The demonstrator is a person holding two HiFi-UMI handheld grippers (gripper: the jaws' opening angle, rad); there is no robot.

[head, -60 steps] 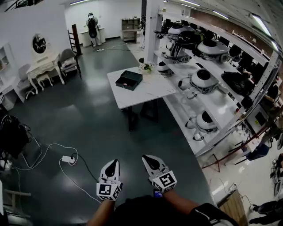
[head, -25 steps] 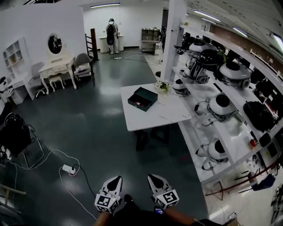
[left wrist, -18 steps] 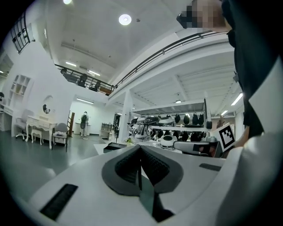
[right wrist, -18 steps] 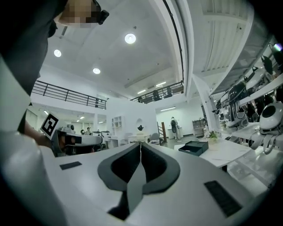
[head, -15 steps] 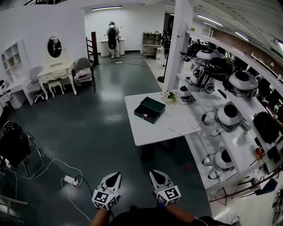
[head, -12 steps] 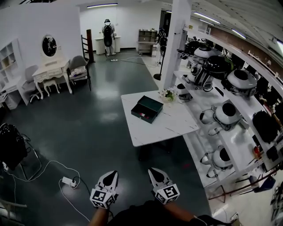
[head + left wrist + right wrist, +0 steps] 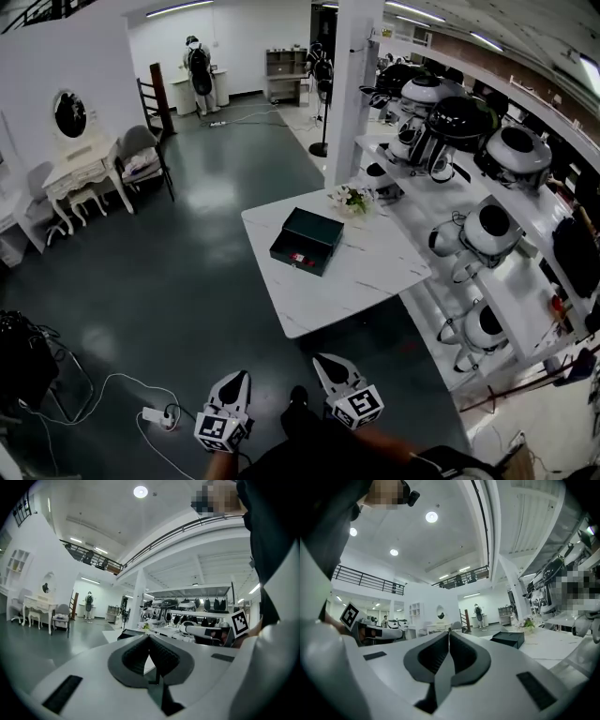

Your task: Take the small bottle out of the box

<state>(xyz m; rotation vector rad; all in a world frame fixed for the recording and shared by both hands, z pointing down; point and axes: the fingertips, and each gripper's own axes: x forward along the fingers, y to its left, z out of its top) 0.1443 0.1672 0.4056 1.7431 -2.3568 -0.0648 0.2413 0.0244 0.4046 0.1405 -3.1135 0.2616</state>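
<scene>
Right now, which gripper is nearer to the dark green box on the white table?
Right. The right gripper is low in the head view, nearly below the box; the left gripper sits farther left. Both are far from it.

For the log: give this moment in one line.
left gripper: shut, empty | right gripper: shut, empty | dark box: on white table, untouched

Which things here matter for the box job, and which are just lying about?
Job:
- dark box on the white table; its contents are too small to tell
- left gripper and right gripper, both shut and empty

Lying about:
- flowers
- shelf machines
- power strip
- chair
- dressing table
</scene>
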